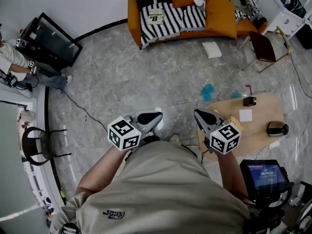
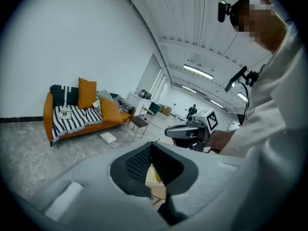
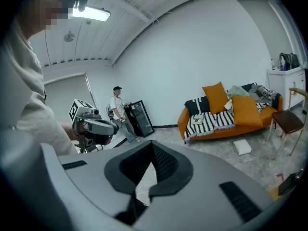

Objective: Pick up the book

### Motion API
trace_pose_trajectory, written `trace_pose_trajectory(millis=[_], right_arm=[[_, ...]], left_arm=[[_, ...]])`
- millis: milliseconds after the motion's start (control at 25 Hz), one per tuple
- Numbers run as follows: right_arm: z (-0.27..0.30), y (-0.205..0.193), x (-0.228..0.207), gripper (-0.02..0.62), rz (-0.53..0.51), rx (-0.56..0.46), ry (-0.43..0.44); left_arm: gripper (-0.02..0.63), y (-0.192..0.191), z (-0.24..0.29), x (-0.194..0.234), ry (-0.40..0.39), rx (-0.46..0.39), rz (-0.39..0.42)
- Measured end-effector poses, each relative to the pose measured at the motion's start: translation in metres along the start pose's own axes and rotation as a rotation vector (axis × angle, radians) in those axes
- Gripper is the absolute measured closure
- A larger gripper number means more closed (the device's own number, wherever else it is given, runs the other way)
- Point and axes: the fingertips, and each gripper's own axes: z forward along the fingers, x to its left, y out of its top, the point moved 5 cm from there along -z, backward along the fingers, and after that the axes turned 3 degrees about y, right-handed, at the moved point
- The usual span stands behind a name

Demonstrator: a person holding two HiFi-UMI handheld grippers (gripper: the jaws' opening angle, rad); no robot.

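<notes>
While both hang before the person's chest at lower middle of the head view, the left gripper [image 1: 155,116] and the right gripper [image 1: 199,113] have their jaws pressed together on nothing. What looks to be the book [image 1: 156,16] lies flat on the striped throw [image 1: 187,17] of the orange sofa [image 1: 132,16] at top centre, well apart from both. The approach is the step in hand, I judge: crossing to the sofa and parting one gripper's jaws round the cover.
</notes>
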Motion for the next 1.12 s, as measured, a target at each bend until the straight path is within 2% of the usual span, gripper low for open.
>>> trace_pose_trajectory(millis=[560, 680, 840, 1000, 1120], right_arm=[[0.013, 0.012, 0.003, 0.581, -0.028, 0.006, 0.023], [0.045, 0.02, -0.024, 0.574, -0.019, 0.022, 0.05], [0.087, 0.03, -0.048, 0.482, 0.001, 0.05, 0.037], [0.133, 0.053, -0.069, 0.479, 0.033, 0.057, -0.011], [0.178, 0.082, -0.089, 0.479, 0.058, 0.054, -0.057]], left_arm=[[0.598, 0.016, -0.002, 0.015, 0.005, 0.006, -0.001], [0.598, 0.029, 0.016, 0.049, 0.005, -0.014, -0.015], [0.592, 0.039, 0.026, 0.097, -0.001, -0.028, -0.04], [0.557, 0.056, 0.033, 0.158, -0.061, -0.031, -0.058], [0.548, 0.084, 0.036, 0.216, -0.092, -0.033, -0.05]])
